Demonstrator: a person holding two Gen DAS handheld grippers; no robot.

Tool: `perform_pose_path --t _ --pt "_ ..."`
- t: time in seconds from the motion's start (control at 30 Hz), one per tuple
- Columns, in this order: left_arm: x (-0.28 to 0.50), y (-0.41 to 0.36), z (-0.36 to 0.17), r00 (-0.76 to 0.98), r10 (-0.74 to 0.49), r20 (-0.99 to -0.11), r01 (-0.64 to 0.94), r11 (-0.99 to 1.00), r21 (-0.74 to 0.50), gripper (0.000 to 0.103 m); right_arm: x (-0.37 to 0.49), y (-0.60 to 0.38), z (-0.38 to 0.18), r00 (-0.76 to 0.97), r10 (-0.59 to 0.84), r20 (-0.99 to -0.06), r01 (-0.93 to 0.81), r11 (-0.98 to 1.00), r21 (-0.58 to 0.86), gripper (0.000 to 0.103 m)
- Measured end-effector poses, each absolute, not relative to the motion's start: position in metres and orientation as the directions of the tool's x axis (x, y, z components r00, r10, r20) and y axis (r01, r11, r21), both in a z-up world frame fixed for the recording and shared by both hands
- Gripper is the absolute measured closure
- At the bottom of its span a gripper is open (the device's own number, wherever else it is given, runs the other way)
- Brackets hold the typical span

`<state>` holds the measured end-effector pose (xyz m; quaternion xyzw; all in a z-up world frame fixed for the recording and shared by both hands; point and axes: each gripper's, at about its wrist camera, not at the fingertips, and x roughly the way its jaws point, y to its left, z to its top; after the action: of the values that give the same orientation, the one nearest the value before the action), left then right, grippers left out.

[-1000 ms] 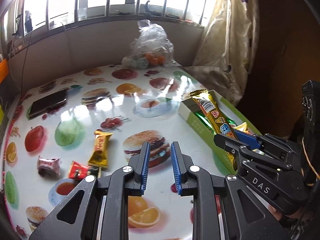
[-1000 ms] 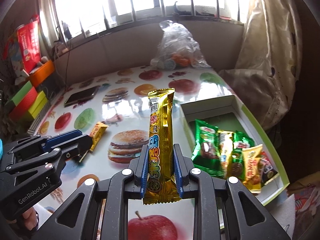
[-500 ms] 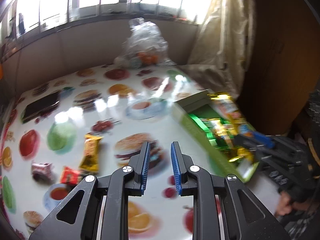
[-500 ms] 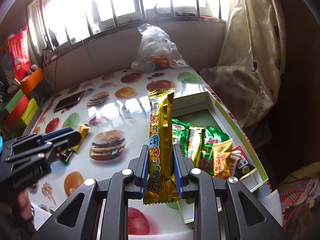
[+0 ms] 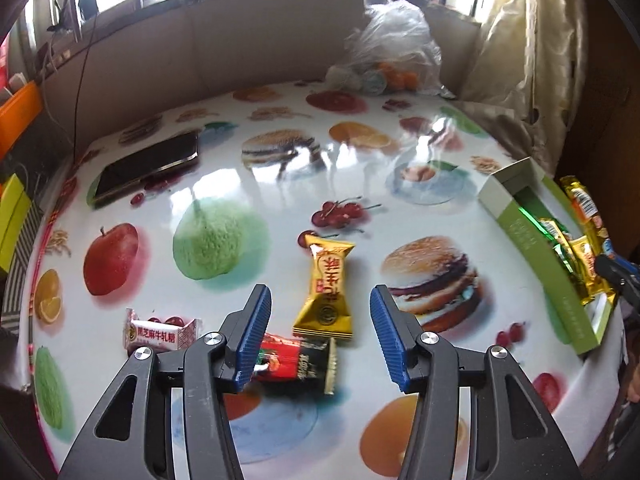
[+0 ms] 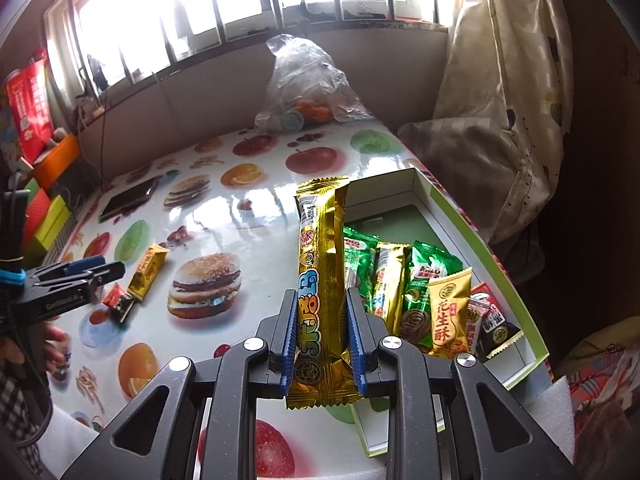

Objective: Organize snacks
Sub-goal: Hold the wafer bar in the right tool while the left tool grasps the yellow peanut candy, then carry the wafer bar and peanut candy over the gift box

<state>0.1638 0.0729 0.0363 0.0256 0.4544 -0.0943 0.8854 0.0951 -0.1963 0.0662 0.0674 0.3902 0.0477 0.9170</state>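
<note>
Left gripper [image 5: 318, 334] opening above gold candy [image 5: 327, 292] (none held); right gripper [image 6: 322, 338] clamps long bar [image 6: 322, 264], which could snag the box [image 6: 516, 280] rim.

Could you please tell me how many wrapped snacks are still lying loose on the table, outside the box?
3: a gold snack ahead of the left tongs, a red-black snack beside their left finger, a pink-white candy further left.
</note>
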Motion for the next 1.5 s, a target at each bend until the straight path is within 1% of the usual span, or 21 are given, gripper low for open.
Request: perform_pose_path --t 0.5,0.53,0.6,0.63,0.67,0.7,0.83,1.0,1.27,1.5 --pt "0.194 0.055 -0.002 0.496 -0.084 -0.864 0.188 0.982 0.012 0.05 0.102 -0.191 0.067 0.689 0.136 -0.712 -0.035 0.987 0.154 0.082" --pt "0.195 0.054 -0.003 0.495 -0.086 -0.865 0.187 0.982 0.01 0.054 0.101 -0.191 0.067 0.69 0.135 -0.711 -0.034 0.988 0.154 0.082" --pt "0.195 0.053 -0.004 0.499 -0.084 -0.863 0.182 0.983 0.009 0.059 0.101 -0.191 0.068 0.69 0.134 -0.711 -0.033 0.988 0.153 0.082" --pt "0.196 0.053 -0.004 0.498 -0.081 -0.863 0.178 0.984 0.01 0.067 0.101 -0.191 0.068 0.69 0.134 -0.712 -0.033 0.988 0.153 0.082" --pt "0.196 0.052 -0.003 0.5 -0.081 -0.862 0.176 0.984 0.01 0.072 0.101 -0.191 0.068 0.689 0.134 -0.712 -0.034 0.988 0.153 0.082" --pt "0.197 0.051 -0.003 0.501 -0.076 -0.862 0.176 0.984 0.015 0.075 0.101 -0.191 0.068 0.69 0.134 -0.711 -0.034 0.988 0.153 0.082" --pt "0.197 0.048 -0.002 0.5 -0.064 -0.863 0.177 0.984 0.029 0.078 0.101 -0.191 0.068 0.691 0.135 -0.71 -0.036 0.988 0.152 0.082" --pt "0.192 0.048 0.006 0.519 -0.066 -0.852 0.173 0.984 0.029 0.08 0.097 -0.19 0.069 0.693 0.135 -0.708 -0.04 0.988 0.149 0.082" --pt "0.169 0.039 0.039 0.572 -0.092 -0.815 0.19 0.982 0.022 0.08 0.089 -0.18 0.075 0.699 0.148 -0.699 -0.059 0.987 0.149 0.082" --pt "0.145 0.028 0.063 0.603 -0.133 -0.787 0.203 0.979 -0.01 0.08 0.079 -0.175 0.084 0.708 0.162 -0.688 -0.083 0.986 0.146 0.082"
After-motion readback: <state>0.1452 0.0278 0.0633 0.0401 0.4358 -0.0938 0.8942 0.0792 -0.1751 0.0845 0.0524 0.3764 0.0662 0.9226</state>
